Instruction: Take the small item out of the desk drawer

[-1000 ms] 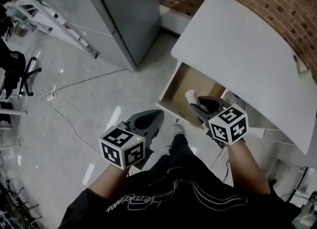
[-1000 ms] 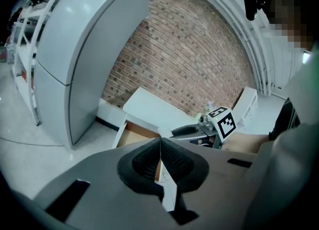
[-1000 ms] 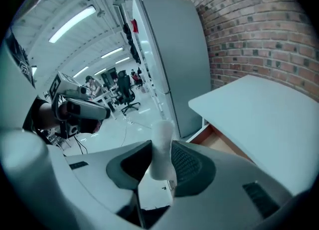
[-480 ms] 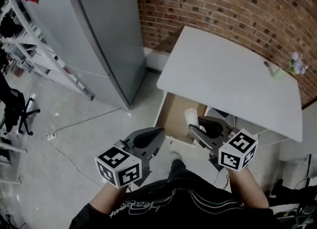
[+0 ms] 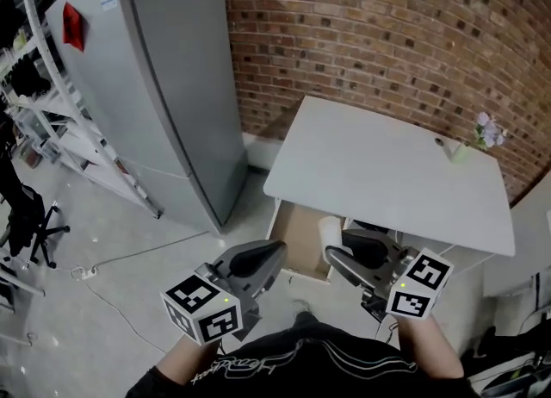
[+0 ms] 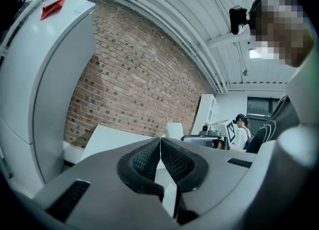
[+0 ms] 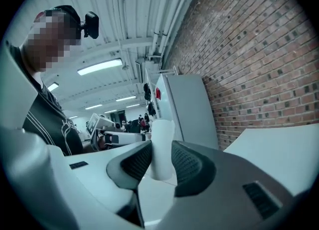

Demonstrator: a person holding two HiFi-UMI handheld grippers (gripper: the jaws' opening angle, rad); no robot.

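A small white cylinder [image 5: 330, 231] stands upright between the pads of my right gripper [image 5: 337, 254], which is shut on it. It hangs just above the open wooden drawer [image 5: 300, 234] under the front edge of the white desk [image 5: 387, 172]. In the right gripper view the cylinder [image 7: 162, 144] rises out of the right gripper [image 7: 160, 163], pressed from both sides. My left gripper [image 5: 269, 257] hovers left of the drawer, away from it. In its own view the left gripper [image 6: 160, 147] is shut and holds nothing.
A tall grey refrigerator [image 5: 168, 86] stands left of the desk against the brick wall [image 5: 387, 34]. A small vase with flowers [image 5: 469, 146] sits at the desk's far right corner. Metal shelving [image 5: 52, 121] and a floor cable [image 5: 103, 267] lie to the left.
The head view has tilted up, so more wall and refrigerator show. Both grippers sit lower in the picture. The right gripper still grips the white cylinder by the drawer's front.
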